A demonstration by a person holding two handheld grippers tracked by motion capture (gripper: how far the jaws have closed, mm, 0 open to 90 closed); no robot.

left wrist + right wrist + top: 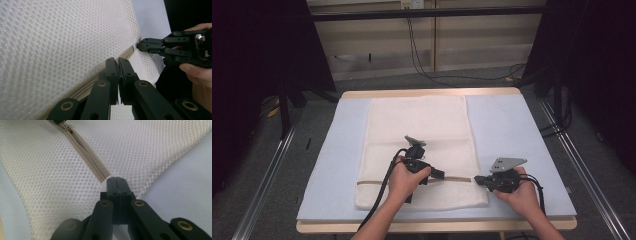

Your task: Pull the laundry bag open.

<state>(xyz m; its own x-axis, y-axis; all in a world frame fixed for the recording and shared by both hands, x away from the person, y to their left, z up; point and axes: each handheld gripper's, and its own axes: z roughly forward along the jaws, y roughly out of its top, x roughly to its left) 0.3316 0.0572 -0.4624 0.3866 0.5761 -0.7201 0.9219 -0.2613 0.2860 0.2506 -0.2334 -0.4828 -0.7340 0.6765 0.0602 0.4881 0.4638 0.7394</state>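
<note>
A white mesh bag (417, 125) lies flat on the pale blue mat (512, 130), with a beige zipper (458, 179) running across its near part. My left gripper (441, 175) sits on the zipper line, jaws pressed together (118, 61), and the metal zipper pull (67, 127) shows right at its tip. My right gripper (477, 179) is at the bag's right edge, shut on the mesh just past the zipper's end (117, 180). In the left gripper view the right gripper (138, 46) pinches that same edge. The zipper (87, 152) is closed between the two grippers.
The mat covers a wooden table whose front edge (437, 227) runs close to my forearms. Metal rails (267, 175) flank the table on the floor. Cables (422, 60) hang behind it, and dark curtains stand at both sides.
</note>
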